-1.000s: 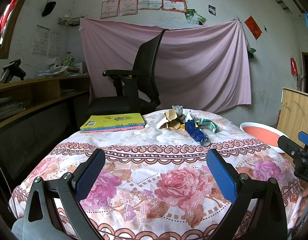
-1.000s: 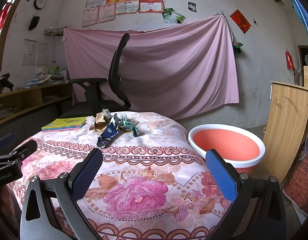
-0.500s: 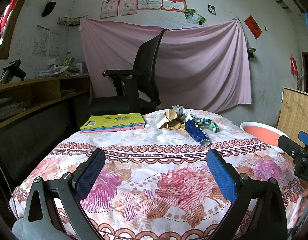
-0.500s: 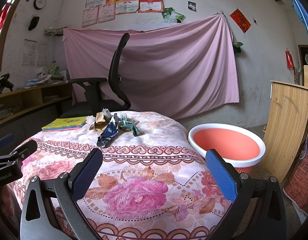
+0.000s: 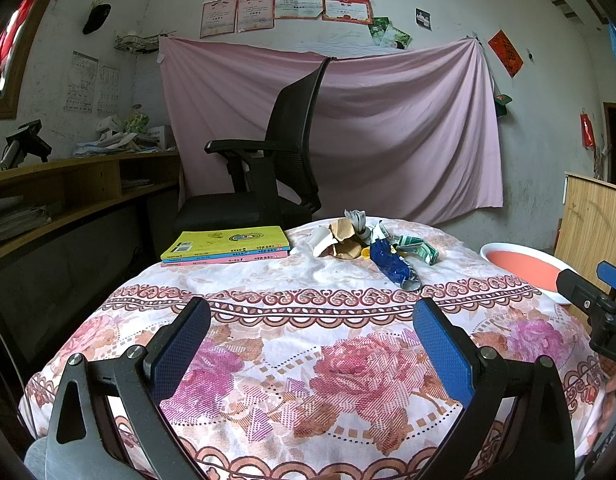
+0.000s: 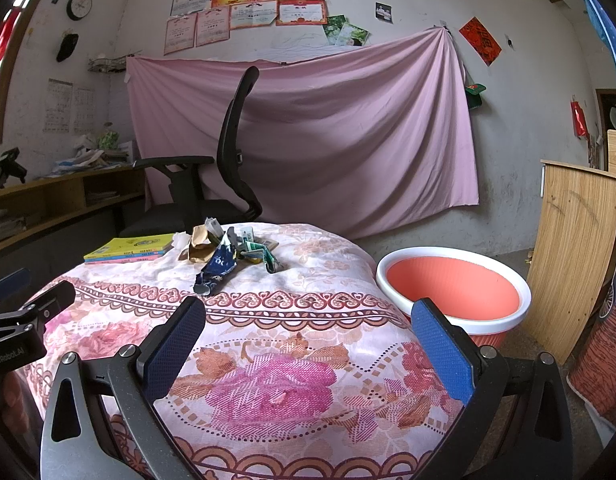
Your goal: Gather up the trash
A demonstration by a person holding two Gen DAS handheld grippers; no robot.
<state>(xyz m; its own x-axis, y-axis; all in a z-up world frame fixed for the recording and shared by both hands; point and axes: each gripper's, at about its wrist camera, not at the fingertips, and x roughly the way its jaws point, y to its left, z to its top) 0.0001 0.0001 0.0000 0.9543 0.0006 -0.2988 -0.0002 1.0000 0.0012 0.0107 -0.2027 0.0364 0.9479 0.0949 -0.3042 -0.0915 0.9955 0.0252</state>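
A small heap of trash lies at the far side of the round table with the floral cloth [image 5: 308,320]: a blue wrapper [image 5: 390,262], crumpled brown paper [image 5: 344,240], a white scrap [image 5: 322,236] and a green wrapper [image 5: 418,248]. The right wrist view shows the heap too, with the blue wrapper [image 6: 218,266] nearest. An orange basin with a white rim [image 6: 452,290] stands on the floor right of the table. My left gripper [image 5: 312,342] and right gripper [image 6: 308,340] are open and empty over the table's near part, well short of the heap.
A stack of books with a yellow cover [image 5: 228,245] lies left of the heap. A black office chair [image 5: 276,168] stands behind the table. A wooden desk [image 5: 68,192] runs along the left wall. A wooden board [image 6: 576,260] stands right of the basin.
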